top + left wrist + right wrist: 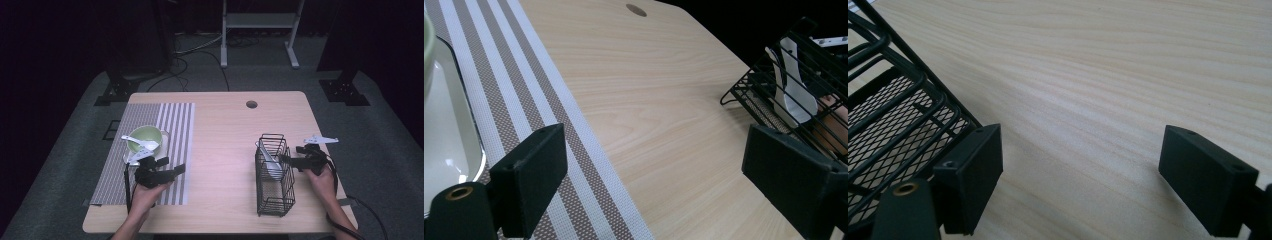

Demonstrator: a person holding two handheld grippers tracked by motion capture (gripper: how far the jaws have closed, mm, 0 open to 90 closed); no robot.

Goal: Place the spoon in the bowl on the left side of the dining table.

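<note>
A green bowl (pixel 146 134) sits on a pale plate (pixel 131 159) on the striped placemat (pixel 175 125), and a white spoon (pixel 141 143) lies across its rim. My left gripper (pixel 172 166) hovers just in front of the plate, open and holding nothing (pixel 654 165). A black wire basket (pixel 272 200) stands at the right with a white spoon (pixel 271 162) leaning inside. My right gripper (pixel 292 155) is beside the basket's right wall, open over bare wood (pixel 1080 160). The left gripper view also has the basket (pixel 774 90) and its spoon (pixel 796 95).
The wooden table (pixel 225 150) has a cable hole (pixel 251 104) near its far edge. Bare wood lies between the placemat and the basket. The basket's mesh floor (pixel 893 120) is close beside my right gripper's left jaw. Dark floor and stands surround the table.
</note>
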